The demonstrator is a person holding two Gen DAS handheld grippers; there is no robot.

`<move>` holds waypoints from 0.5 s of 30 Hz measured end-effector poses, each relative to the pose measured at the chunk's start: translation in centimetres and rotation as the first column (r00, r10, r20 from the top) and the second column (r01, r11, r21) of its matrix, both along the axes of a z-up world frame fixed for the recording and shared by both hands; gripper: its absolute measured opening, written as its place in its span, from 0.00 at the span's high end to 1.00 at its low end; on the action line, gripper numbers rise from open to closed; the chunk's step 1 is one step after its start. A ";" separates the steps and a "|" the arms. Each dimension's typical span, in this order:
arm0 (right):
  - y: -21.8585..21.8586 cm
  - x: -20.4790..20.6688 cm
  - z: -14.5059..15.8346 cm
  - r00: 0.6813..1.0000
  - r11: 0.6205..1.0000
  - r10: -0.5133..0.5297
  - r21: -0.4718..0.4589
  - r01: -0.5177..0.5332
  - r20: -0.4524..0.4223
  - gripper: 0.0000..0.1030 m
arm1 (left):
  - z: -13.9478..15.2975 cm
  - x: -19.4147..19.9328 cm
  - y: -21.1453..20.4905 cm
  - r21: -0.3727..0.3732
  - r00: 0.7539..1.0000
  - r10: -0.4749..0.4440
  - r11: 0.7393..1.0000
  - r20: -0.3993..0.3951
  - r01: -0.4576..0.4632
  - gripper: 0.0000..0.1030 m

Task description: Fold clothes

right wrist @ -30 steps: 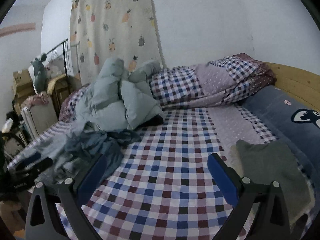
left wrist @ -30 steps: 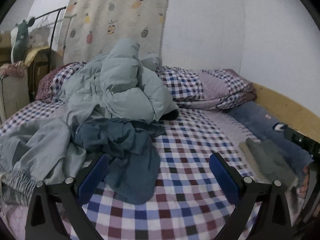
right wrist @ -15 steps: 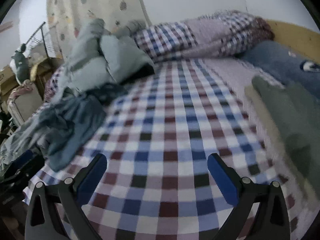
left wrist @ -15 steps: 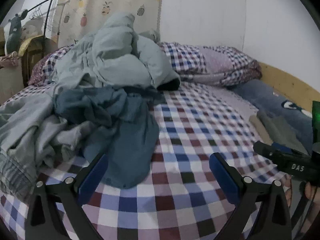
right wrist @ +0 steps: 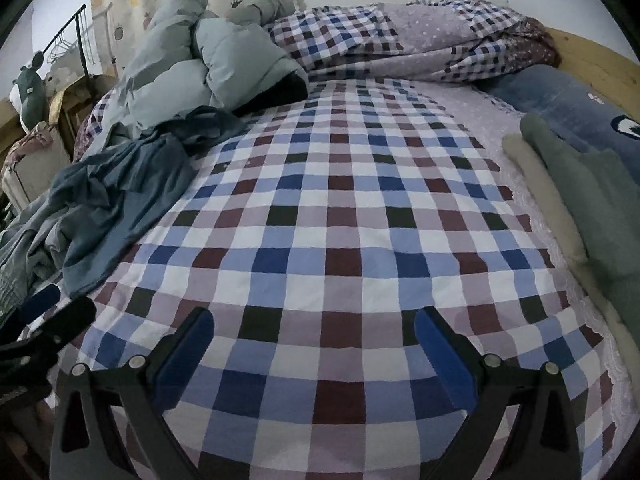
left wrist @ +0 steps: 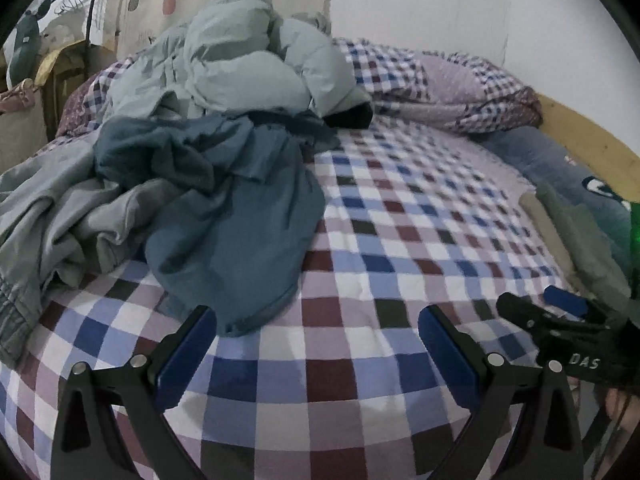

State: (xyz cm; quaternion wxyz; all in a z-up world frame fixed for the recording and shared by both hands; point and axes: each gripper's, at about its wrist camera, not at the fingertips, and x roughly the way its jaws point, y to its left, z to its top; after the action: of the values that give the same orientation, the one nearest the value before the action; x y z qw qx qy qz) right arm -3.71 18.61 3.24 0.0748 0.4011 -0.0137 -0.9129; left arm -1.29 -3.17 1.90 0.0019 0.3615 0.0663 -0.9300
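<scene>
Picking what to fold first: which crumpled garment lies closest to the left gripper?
The dark blue garment: its hem ends just ahead of the left gripper; the grey one and puffy jacket lie farther.

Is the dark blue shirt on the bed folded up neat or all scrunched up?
Scrunched up, not folded. The dark blue shirt lies in a wrinkled heap on the checkered bed sheet, tangled with a grey garment.

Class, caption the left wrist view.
Open left gripper nears a dark blue garment heaped on a checked bed.
</scene>
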 end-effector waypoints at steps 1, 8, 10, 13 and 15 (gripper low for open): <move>0.0 -0.1 -0.2 1.000 1.000 -0.003 0.005 0.003 0.010 0.00 | -0.3 -0.2 0.0 -0.004 1.000 0.002 1.000 0.016 -0.002 0.01; -0.1 -0.5 -1.5 0.997 1.000 0.001 0.030 -0.004 0.078 0.00 | -1.6 -1.0 0.6 -0.047 0.997 0.006 0.999 0.075 -0.003 0.01; -0.2 -0.7 -1.8 0.996 1.000 0.006 0.029 -0.009 0.092 0.00 | -1.7 -1.2 0.6 -0.046 0.996 0.003 0.999 0.085 0.001 0.01; -0.2 -0.7 -2.0 0.995 0.999 0.007 0.030 -0.010 0.096 0.00 | -1.9 -1.5 0.7 -0.051 0.995 0.000 0.999 0.098 0.005 0.00; -0.6 -0.7 -2.1 0.996 0.998 0.005 0.054 -0.010 0.087 0.00 | -2.0 -1.5 0.9 -0.066 0.995 0.002 0.998 0.103 0.005 0.00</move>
State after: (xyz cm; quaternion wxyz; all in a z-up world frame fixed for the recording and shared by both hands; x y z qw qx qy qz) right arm -4.38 17.99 1.09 0.0667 0.4423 0.0095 -0.8943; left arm -2.83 -2.23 -0.11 0.0164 0.4086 0.0352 -0.9119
